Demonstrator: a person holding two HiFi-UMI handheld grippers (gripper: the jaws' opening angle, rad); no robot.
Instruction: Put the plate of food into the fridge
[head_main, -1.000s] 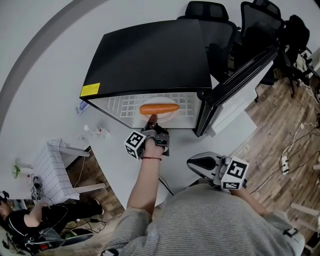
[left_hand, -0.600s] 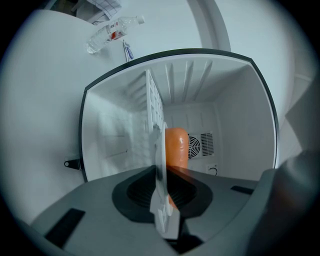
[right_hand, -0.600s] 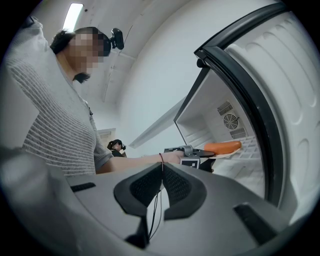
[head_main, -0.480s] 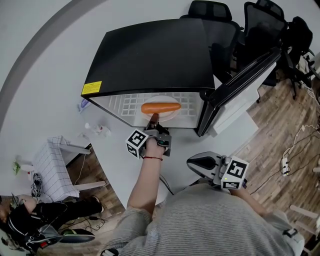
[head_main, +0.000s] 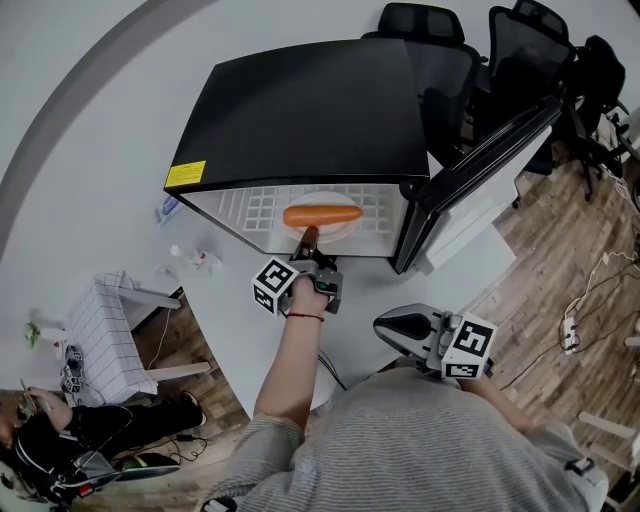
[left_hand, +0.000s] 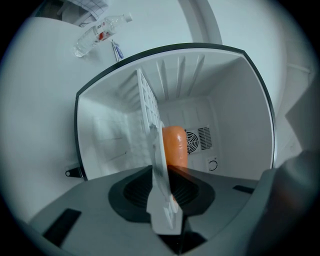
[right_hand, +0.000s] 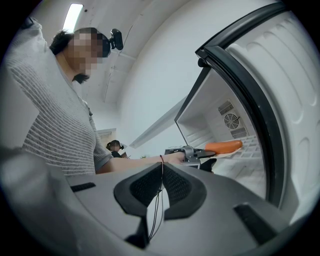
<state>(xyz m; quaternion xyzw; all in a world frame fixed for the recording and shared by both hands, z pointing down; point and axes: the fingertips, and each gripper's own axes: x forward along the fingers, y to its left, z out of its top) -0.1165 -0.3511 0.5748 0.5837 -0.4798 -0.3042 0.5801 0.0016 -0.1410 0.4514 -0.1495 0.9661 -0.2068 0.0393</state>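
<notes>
Plate (head_main: 322, 231) sits on fridge shelf (head_main: 256, 209), rim dead ahead between opening jaws of left gripper (head_main: 307, 242); right gripper (head_main: 388, 325) clenched, empty, farther back.

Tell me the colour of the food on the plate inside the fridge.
Plain orange: the food on the white plate shows best in the head view.

1. Bright, even indoor light; ceiling strip lamp (right_hand: 73, 11) top-left in right gripper view.
2. Heavy fisheye + dark vignette corners, both gripper views.
3. Near foreground soft; fridge interior (left_hand: 225, 100) bright white, mild shadows.
</notes>
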